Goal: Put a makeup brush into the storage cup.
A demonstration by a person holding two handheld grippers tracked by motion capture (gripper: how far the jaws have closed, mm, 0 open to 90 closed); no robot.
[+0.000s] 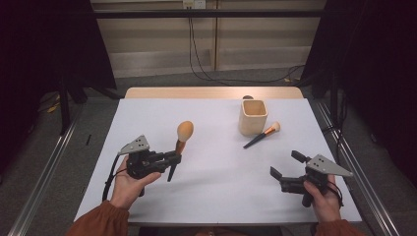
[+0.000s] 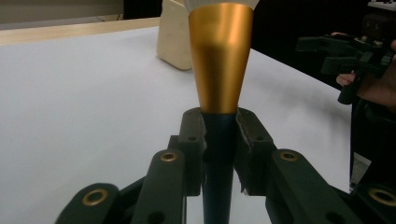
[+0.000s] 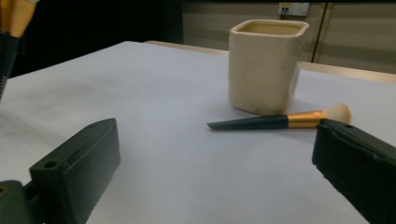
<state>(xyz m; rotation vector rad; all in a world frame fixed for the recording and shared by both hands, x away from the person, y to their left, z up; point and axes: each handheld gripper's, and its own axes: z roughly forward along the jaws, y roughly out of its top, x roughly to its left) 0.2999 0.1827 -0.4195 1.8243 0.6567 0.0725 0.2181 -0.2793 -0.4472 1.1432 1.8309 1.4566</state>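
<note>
- Left hand [image 1: 129, 182]: low at the table's [image 1: 147, 113] left front, palm up under the left gripper [image 1: 173, 161], which points right.
- Left gripper: jaws pinched on the dark handle of a big brush [image 1: 182, 137]; brush stands nearly upright off the table, gold ferrule [image 2: 219, 56] above the jaws, bristle head on top.
- Cup [image 1: 253, 116]: one, cream, square-mouthed, upright at right rear of the table.
- Small brush [image 1: 263, 134]: one, lying flat just in front-right of the cup, bristles to the right, touching nothing I can make out.
- Right hand [image 1: 322, 194]: at right front edge, gripping the right gripper [image 1: 284, 164], pointed left; jaws spread wide, holding nothing.
- Count: two brushes, one cup, two grippers.
</note>
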